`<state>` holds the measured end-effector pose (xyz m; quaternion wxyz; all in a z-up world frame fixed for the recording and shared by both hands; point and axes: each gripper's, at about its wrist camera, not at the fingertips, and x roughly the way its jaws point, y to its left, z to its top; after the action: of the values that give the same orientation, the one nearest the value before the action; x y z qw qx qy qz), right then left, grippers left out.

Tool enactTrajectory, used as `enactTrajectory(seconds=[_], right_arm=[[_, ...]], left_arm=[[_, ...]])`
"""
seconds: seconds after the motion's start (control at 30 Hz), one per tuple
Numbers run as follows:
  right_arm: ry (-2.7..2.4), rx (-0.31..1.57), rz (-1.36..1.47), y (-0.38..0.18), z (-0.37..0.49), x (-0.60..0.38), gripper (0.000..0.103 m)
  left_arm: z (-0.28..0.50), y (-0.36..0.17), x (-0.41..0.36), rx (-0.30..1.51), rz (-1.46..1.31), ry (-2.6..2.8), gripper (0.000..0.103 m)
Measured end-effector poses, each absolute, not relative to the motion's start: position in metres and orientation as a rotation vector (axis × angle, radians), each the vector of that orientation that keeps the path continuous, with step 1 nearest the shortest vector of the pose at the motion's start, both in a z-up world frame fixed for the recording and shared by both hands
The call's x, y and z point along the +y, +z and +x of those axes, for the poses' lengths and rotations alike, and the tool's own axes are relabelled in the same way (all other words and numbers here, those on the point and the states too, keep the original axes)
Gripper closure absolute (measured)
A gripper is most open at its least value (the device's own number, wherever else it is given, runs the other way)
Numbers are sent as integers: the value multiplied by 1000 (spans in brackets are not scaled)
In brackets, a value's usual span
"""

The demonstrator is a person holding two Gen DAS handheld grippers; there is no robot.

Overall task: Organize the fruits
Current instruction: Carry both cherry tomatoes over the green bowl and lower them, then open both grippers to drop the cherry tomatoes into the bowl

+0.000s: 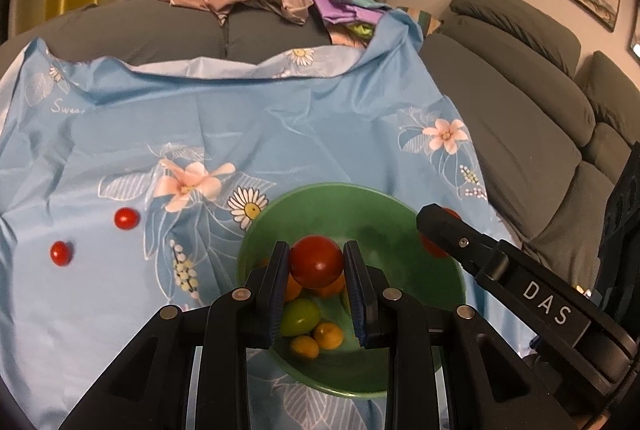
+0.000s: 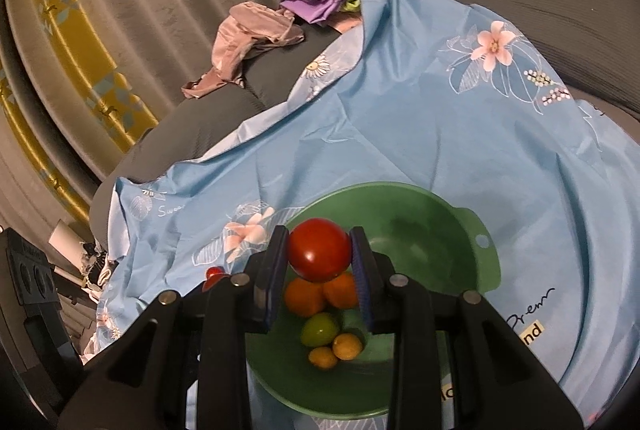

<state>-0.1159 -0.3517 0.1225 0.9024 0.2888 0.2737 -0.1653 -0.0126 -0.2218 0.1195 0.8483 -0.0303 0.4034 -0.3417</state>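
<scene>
Grippers [image 1: 316,262] [image 2: 319,250], tomato-laden, hiding bowl [image 1: 400,206] fruit

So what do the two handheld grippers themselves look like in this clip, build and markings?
Both are matte black plastic. The left gripper and right gripper each have two flat parallel fingers lined with dark blue ribbed pads, driven by angular linkage arms with silver round pivot screws. From the left wrist view, the right gripper's body carries white "DAS" lettering. No cables, sleeves or hands show.
</scene>
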Motion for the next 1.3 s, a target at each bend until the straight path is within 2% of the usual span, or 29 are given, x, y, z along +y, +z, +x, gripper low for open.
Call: enactTrajectory(seconds=[1.3], right_arm=[[-435, 702, 595, 97, -105, -370, 71]], left_arm=[[-7, 89, -244, 976, -11, -727, 76]])
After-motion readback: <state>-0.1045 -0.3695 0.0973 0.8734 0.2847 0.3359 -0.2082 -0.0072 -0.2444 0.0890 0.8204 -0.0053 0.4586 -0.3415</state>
